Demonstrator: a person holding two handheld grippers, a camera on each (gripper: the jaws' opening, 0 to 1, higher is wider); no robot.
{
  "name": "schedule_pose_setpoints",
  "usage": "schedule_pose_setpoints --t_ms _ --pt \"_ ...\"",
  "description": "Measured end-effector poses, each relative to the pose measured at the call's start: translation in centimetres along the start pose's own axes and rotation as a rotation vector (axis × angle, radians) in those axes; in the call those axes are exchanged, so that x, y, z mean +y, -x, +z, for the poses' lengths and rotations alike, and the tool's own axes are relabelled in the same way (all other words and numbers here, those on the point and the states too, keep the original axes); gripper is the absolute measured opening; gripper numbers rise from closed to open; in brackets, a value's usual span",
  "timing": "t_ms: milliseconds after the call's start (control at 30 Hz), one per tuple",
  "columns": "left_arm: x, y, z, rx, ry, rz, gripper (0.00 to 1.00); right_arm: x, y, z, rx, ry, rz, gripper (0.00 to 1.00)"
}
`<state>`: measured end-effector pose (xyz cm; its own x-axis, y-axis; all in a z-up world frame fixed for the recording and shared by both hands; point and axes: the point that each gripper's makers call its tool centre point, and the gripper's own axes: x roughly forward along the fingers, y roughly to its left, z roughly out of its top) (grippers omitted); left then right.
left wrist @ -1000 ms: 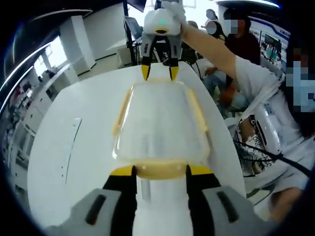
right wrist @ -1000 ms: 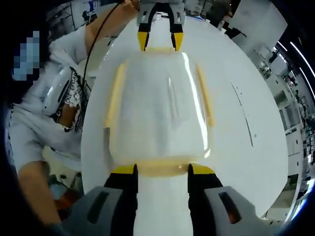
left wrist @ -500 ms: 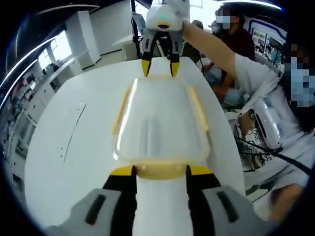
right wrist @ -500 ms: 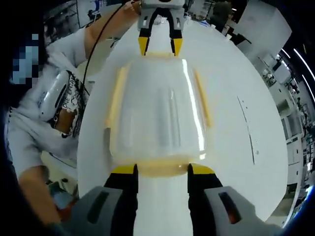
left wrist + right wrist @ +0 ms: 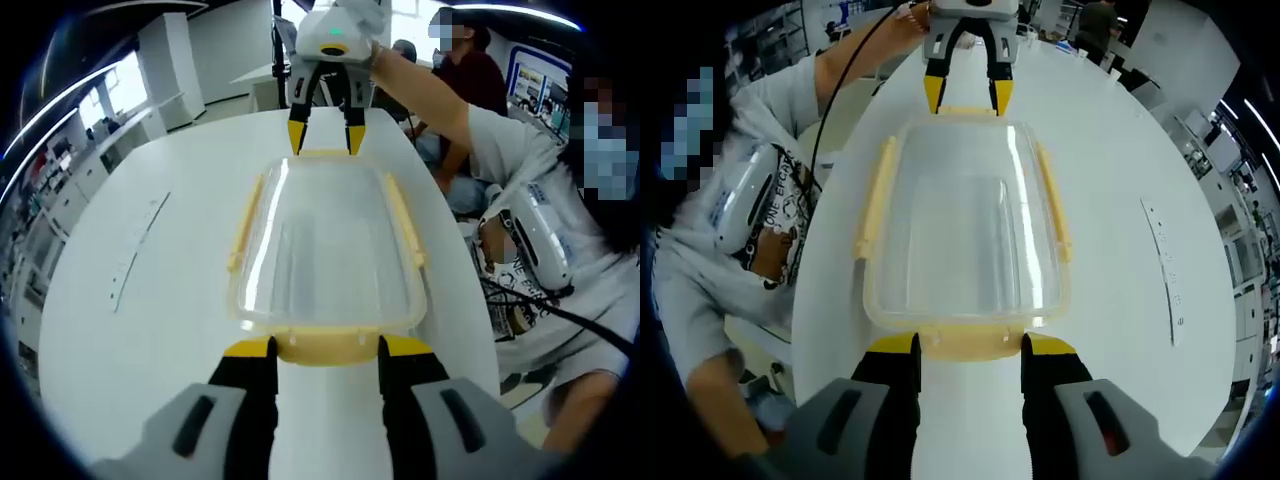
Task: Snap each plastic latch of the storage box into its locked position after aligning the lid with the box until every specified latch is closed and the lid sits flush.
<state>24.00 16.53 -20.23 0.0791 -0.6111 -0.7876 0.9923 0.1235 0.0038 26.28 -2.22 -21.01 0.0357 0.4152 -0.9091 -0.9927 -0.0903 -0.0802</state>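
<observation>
We have the clear plastic storage box with yellow-rimmed lid [image 5: 328, 255] on the white round table [image 5: 130, 330], an end latch [image 5: 328, 346] between each gripper's spread jaws; left gripper [image 5: 326, 348] and right gripper [image 5: 968, 345] both open, gripping nothing. If we press unevenly, the lid could skew and a long side latch [image 5: 876, 196] miss its catch. Box looks empty.

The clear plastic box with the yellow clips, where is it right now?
The clear plastic storage box lies on the round white table, stretched between the two grippers: the left gripper at one short end, the right gripper at the other.
</observation>
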Motion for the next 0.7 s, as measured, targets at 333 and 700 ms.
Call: schedule_pose_setpoints --t_ms 333,700 --pt "-0.1 -0.4 -1.1 0.019 0.004 -0.010 0.38 0.1 -0.9 0.3 0.006 -0.005 0.008 0.38" --pt "1.0 -0.7 -2.0 0.037 -0.002 0.010 0.38 -0.6 -1.6 0.3 0.023 -0.001 -0.008 0.38"
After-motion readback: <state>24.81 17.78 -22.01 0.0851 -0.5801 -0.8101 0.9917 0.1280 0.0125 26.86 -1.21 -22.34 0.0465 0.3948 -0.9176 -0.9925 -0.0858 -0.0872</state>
